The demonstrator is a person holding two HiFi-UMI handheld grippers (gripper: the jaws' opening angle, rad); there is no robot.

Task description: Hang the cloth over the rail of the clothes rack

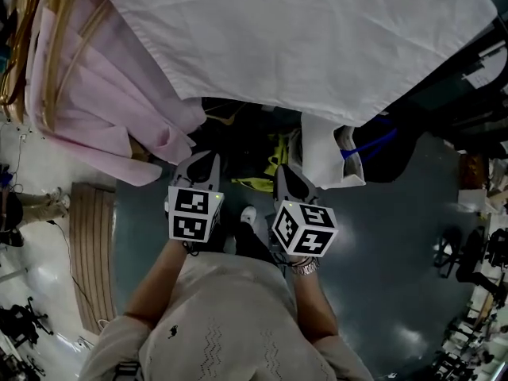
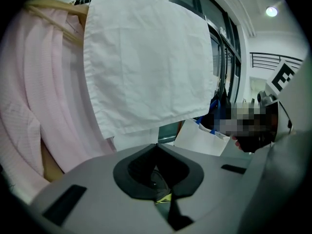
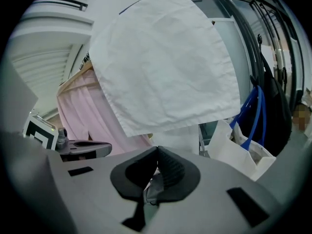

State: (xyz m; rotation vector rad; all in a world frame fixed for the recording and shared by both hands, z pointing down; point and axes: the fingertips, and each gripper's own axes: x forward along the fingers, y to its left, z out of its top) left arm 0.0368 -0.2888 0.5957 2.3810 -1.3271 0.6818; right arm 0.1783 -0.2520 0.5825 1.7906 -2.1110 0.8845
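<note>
Already the white cloth (image 1: 302, 38) hangs folded over the top of the clothes rack, above and ahead of your hands. The rail itself is hidden under the fold. Your left tongs (image 1: 208, 157) and right tongs (image 1: 284, 170) sit low and side by side, clear of the cloth. Each gripper view shows the dark ribbed pads pressed together with nothing pinched between them.

The cloth looks like thin woven fabric, matte and faintly creased, with a stitched hem along its straight lower edge. The left gripper view shows a second layer hanging slightly lower behind the front one. Expect the cloth to be very light and limp. It will sag from any single pinch and could slide off the rail if one side ends up much longer than the other. If it needs straightening, take it at the hem near the two lower corners, where the doubled stitching gives the pads more to bite on.

Beside it, a pink garment (image 1: 95, 94) with a ribbed texture hangs in soft folds from wooden hangers (image 1: 55, 22). A stiff white bag (image 1: 329, 153) with blue handles stands below.
</note>
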